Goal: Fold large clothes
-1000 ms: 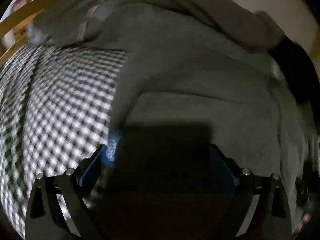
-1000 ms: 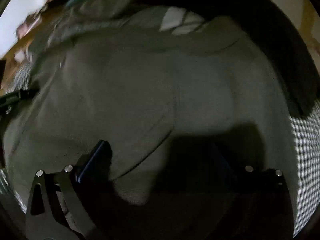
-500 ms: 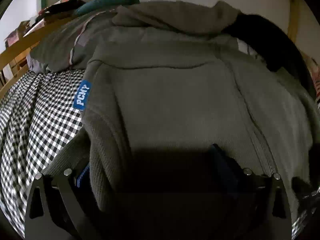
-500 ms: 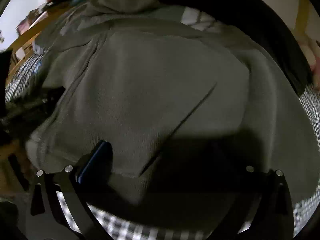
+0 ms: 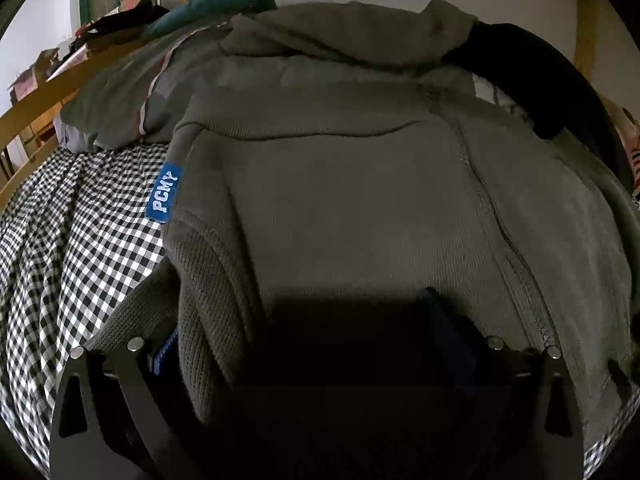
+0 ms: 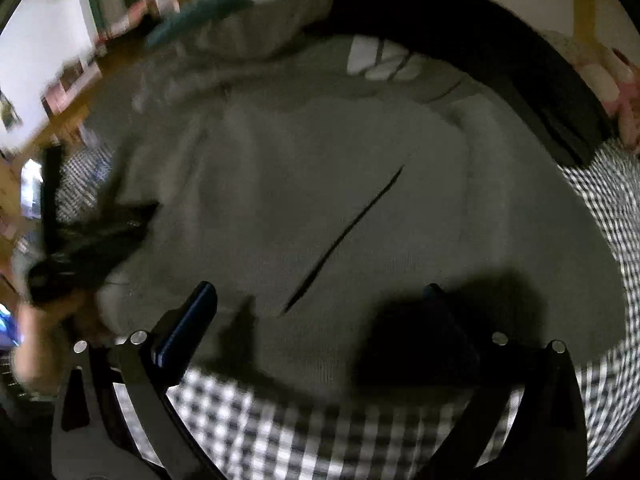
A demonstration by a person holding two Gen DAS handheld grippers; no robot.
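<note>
The left tongs (image 5: pixel 316 344) sit low at the bottom of the left wrist view, pointing up the frame along the bed. Their fingers stand wide apart with the grey jacket's hem bunched between and over them, the left finger half buried under a ribbed fold; whether they pinch the cloth I cannot tell.

The grey jacket (image 5: pixel 360 208) fills the middle of that view, spread flat on the checked bedsheet (image 5: pixel 72 248). Its long axis runs from the bottom of the frame toward the top, hood end farthest away. A blue label (image 5: pixel 164 192) sits on its left edge, and the zip line runs down the right of centre. A black garment (image 5: pixel 560 92) lies at the upper right.

The right tongs (image 6: pixel 316 320) hover at the bottom of the right wrist view, fingers spread wide and holding nothing, their tips just over the jacket's near edge. A slanted pocket slit shows in the centre.

Half a second ago the hem lay draped across the right tongs; now it rests on the sheet, with checked cloth showing between the fingers. The left view has hardly changed.
</note>
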